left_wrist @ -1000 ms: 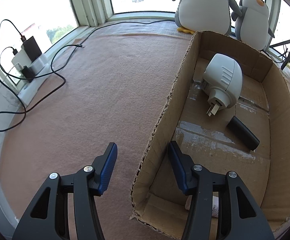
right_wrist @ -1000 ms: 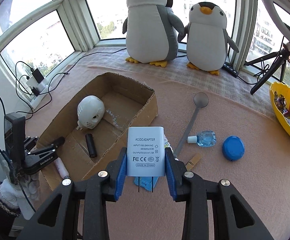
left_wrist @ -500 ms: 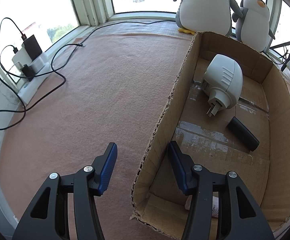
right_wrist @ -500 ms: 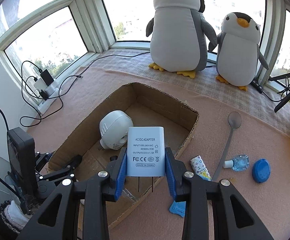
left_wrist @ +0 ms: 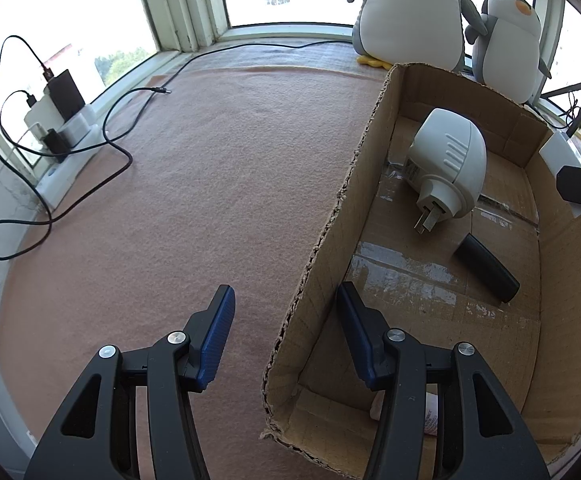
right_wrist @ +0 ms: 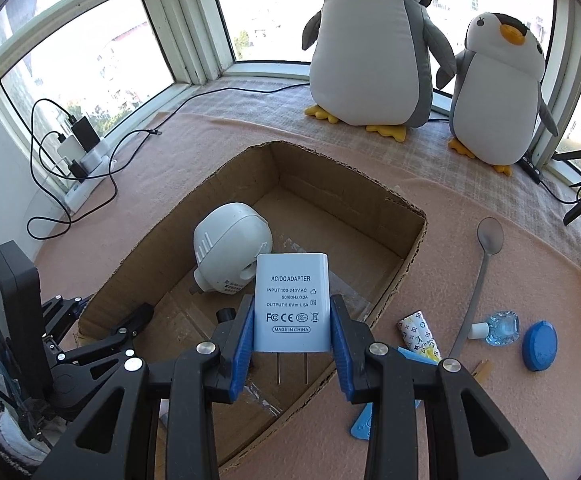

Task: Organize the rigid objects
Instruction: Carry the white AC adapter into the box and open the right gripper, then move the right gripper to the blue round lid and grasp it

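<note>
A white adapter (right_wrist: pixel 291 302) is grasped by the right hand-held gripper (right_wrist: pixel 293 334) at lower centre, above the cardboard box (right_wrist: pixel 346 196); the left hand-held gripper (left_wrist: pixel 284 320) is held released, straddling the box's wall.

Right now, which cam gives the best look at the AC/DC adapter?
Right wrist: the AC/DC adapter sits centred in the right gripper, label readable, prongs visible, over the cardboard box. Left wrist catches only a white sliver at the frame's right edge.

Bright daylight, windows (right_wrist: pixel 90 60) blown out, fisheye edges warped.
</note>
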